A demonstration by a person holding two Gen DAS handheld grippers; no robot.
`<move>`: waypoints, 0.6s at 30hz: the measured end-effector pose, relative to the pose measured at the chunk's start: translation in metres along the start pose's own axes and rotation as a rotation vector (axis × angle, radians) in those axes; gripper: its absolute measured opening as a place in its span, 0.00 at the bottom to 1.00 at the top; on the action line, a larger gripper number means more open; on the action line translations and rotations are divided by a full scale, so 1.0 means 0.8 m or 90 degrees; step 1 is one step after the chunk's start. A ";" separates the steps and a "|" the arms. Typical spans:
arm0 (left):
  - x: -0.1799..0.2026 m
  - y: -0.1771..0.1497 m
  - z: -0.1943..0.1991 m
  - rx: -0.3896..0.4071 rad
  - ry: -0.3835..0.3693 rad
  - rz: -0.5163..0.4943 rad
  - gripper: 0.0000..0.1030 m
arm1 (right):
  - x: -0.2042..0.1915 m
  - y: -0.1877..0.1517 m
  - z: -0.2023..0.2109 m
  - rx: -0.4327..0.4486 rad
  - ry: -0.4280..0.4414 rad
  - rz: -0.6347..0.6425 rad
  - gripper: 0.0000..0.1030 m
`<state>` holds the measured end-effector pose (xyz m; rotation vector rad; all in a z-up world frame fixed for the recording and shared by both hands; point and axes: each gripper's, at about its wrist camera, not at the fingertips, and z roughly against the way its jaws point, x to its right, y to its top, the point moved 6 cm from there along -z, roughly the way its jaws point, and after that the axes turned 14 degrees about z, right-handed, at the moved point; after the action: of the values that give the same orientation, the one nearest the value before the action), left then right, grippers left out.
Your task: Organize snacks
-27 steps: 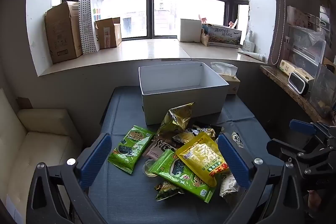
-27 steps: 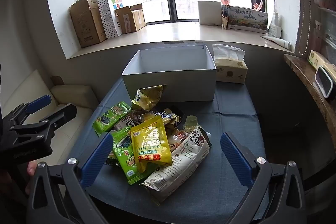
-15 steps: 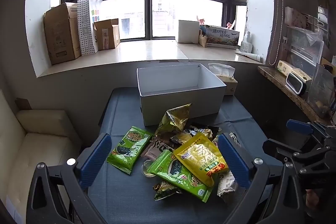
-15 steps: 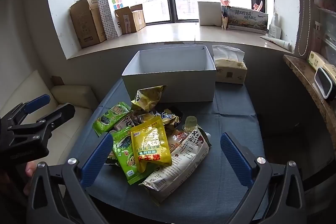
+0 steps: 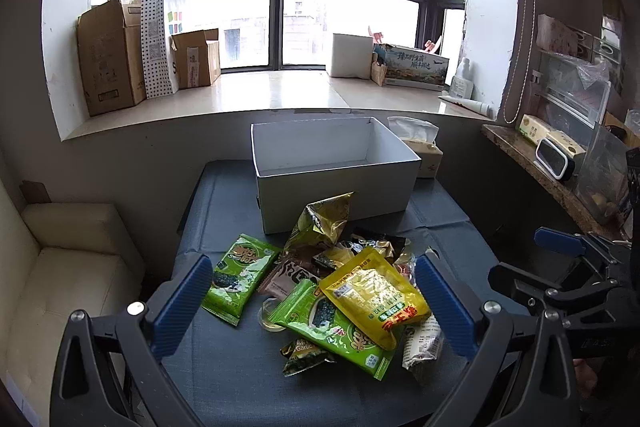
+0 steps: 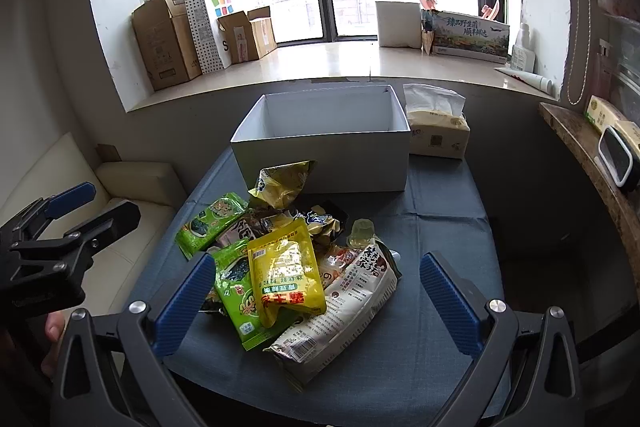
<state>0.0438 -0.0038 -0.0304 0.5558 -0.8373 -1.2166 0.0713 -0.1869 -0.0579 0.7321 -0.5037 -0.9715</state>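
Note:
A heap of snack packets lies on the blue-clothed table (image 5: 224, 367). It includes a yellow pouch (image 5: 372, 299) (image 6: 286, 267), green seaweed packs (image 5: 236, 275) (image 6: 212, 223), a crumpled gold bag (image 5: 324, 219) and a long white pack (image 6: 344, 307). Behind the heap stands an empty white box (image 5: 336, 183) (image 6: 324, 155). My left gripper (image 5: 314, 303) hovers open over the near side of the heap and holds nothing. My right gripper (image 6: 316, 301) is also open and empty above the heap. Each gripper shows at the edge of the other's view.
A tissue box (image 6: 438, 131) stands right of the white box. A cream sofa (image 5: 60, 267) borders the table's left side, and a stone shelf (image 5: 540, 163) with small items runs along the right. Cardboard boxes (image 5: 108, 55) and a paper bag stand on the window sill.
The left wrist view has drifted slightly, so the heap sits a touch further left. Both grippers stay open and no packet has moved.

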 end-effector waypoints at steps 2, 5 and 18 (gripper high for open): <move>0.002 0.000 0.001 0.001 0.001 -0.002 1.00 | 0.000 -0.001 -0.001 -0.001 0.000 0.000 1.00; 0.003 -0.001 0.001 -0.004 -0.005 0.000 1.00 | 0.001 -0.001 0.000 -0.001 0.000 -0.001 1.00; 0.003 -0.003 0.001 -0.009 -0.007 -0.001 1.00 | -0.001 -0.003 -0.004 -0.006 0.006 0.000 1.00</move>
<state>0.0421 -0.0067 -0.0309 0.5381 -0.8366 -1.2271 0.0718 -0.1860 -0.0618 0.7274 -0.4907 -0.9692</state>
